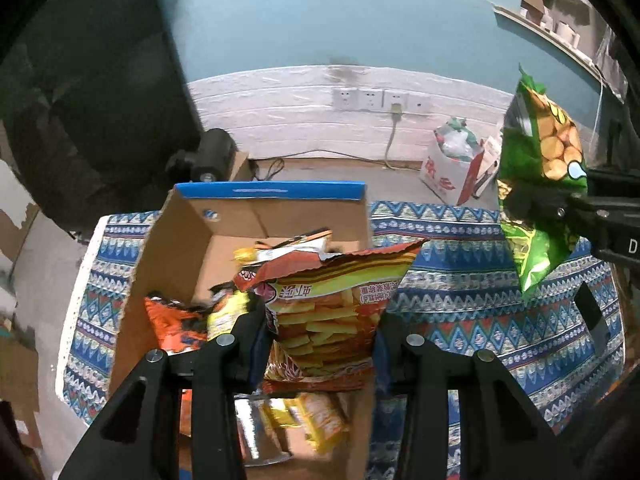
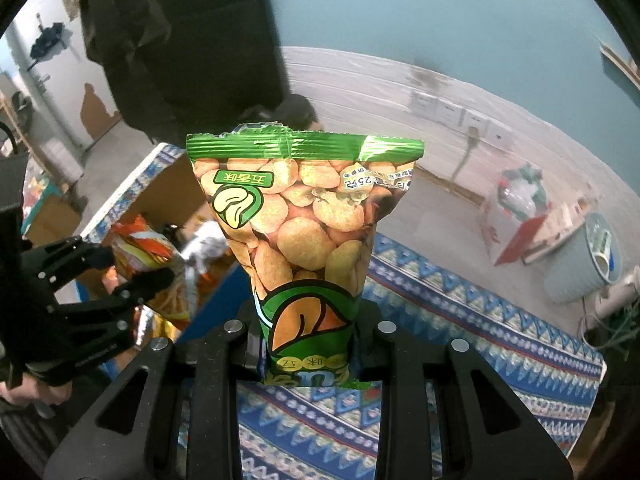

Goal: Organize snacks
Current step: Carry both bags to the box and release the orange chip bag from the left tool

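Note:
My left gripper is shut on an orange and yellow chips bag, held over the open cardboard box. The box holds several snack packets, among them an orange one and yellow ones. My right gripper is shut on a green bean-snack bag, held upright above the patterned tablecloth. In the left wrist view the green bag hangs at the far right in the right gripper, to the right of the box. In the right wrist view the left gripper holds the chips bag at the left.
The blue patterned tablecloth covers the table around the box. Behind it lie a white bag of items, wall sockets with a cable, and a dark object. A grey bin stands on the floor at right.

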`<state>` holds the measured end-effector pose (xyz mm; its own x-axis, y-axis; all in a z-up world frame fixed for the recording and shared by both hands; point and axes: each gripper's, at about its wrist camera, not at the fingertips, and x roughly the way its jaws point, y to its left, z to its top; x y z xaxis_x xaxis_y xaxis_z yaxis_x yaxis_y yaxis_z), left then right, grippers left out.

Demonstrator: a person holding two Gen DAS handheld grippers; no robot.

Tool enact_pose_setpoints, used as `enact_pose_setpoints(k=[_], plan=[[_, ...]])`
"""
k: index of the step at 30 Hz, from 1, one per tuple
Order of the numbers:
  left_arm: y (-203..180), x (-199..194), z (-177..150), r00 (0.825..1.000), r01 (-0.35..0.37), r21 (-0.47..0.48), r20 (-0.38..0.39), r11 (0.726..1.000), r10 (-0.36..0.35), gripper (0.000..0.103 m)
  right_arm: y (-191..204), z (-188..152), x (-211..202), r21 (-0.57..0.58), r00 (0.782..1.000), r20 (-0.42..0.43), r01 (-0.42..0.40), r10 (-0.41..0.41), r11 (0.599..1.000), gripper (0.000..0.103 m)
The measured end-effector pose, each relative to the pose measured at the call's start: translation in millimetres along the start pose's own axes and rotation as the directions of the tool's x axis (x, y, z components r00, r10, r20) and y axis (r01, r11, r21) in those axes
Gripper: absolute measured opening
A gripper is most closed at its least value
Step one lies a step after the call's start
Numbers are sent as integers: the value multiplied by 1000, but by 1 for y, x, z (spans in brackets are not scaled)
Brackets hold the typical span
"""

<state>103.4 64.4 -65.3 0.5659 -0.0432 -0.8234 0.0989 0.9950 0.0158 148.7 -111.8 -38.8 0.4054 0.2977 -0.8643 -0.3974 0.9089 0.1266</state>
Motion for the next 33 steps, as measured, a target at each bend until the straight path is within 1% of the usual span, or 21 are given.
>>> enact_pose_setpoints(k=[4,9,13,21,27,30,31,32,33], plan=[[23,0,-3,1000,2,-51,-13,999,-2,43,17,10,13,-17,1000,-12,-27,27,999,27],[49,1,-8,1000,-15,-101,-19,995,14,43,39,19,33,-41,998,-37,-52,50,998,27],[65,3,-12,1000,-12,-136,-30,991,8,43,49,24,46,-41,996,-56,-69,67,997,27],[91,3,-16,999,-4,-206,-43,979,-5,43,68,32,65,-46,992,-75,-101,97,994,27],[107,7,-19,998,-20,-251,-67,968,4,43,80,38,79,-56,989,-92,-118,112,991,27],[112,10,-21,996,-32,-270,-87,962,8,47,87,42,82,-68,989,-92,-123,117,990,27],[114,10,-22,996,-34,-274,-93,961,9,53,90,44,83,-71,989,-92,-127,120,989,27],[115,10,-22,995,-38,-279,-96,959,12,60,92,45,84,-74,988,-91,-131,124,989,27],[116,9,-22,995,-47,-287,-97,957,20,64,95,47,84,-77,988,-90,-133,126,988,27]])
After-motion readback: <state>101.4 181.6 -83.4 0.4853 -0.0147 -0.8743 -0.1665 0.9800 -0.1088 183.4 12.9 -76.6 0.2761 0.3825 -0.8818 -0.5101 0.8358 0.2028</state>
